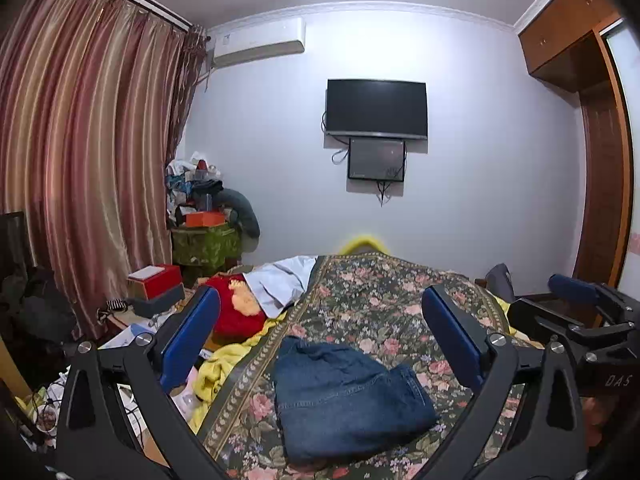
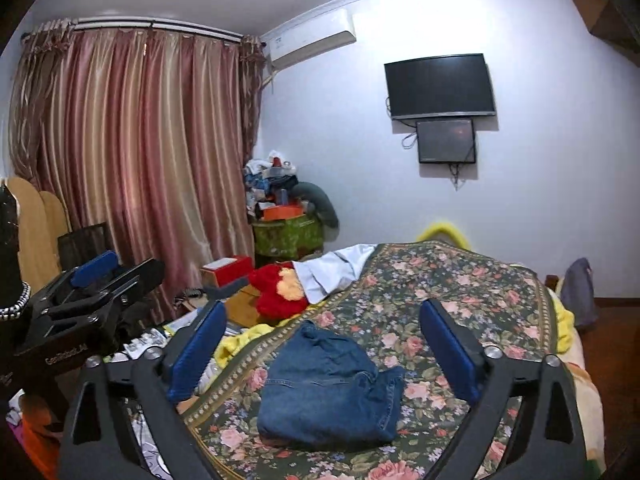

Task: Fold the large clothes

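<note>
Denim jeans [image 1: 348, 400] lie folded into a thick, roughly square bundle on the flowered bedspread [image 1: 400, 300], near the front of the bed and well clear of everything else. Seen from the right wrist, the same jeans [image 2: 324, 392] show 1 loose edge bunched up on their right side, so the fold is compact but not quite flat.

Both grippers hang above and behind the bundle, pointing almost level across the room. The left gripper [image 1: 320, 340] has its 2 blue pads spread wide apart with nothing between them, and the right gripper [image 2: 322, 344] stands just as wide and just as empty. Neither touches the cloth. Each one shows at the edge of the other's view, side by side.

By my reading, the folding of this piece is finished, or all but finished, and the grippers are clear of it. What remains looks like a choice between 2 moves: press or tuck the bunched right edge so the bundle sits neater, or turn to another garment. A pale shirt [image 1: 280, 280] lies crumpled at the far left of the bed beside a red plush toy [image 1: 236, 308], and it seems the likeliest next piece. Reaching it calls for carrying both grippers forward and left over the jeans without dragging them.
</note>
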A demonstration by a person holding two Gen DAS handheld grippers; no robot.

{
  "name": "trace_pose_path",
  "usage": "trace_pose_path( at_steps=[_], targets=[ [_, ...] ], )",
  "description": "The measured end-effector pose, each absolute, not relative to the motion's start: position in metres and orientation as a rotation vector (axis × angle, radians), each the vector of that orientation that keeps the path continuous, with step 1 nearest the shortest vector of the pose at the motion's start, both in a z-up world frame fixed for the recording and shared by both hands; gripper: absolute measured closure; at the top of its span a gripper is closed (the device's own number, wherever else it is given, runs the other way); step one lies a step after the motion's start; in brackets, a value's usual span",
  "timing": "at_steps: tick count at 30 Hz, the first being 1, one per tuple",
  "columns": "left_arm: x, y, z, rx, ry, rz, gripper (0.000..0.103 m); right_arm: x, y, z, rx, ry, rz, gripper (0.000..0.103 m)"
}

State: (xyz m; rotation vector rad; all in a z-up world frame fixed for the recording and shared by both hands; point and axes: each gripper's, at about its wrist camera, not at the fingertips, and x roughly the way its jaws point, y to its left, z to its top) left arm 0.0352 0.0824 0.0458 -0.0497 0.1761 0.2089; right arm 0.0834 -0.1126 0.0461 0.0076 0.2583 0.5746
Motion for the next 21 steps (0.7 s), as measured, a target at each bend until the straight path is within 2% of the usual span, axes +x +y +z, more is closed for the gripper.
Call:
trace_pose_path(
  at_steps=[1,21],
  targets=[
    [0.036,0.083,0.045,-0.053,0.181,0.207,0.001,0.081,-0.111,0.045,-0.006,0.252,0.550,0.000],
    [0.037,0.080,0.034,-0.037,0.215,0.192,0.001,0.074,-0.112,0.046,-0.020,0.246,0.506,0.000]
  ],
)
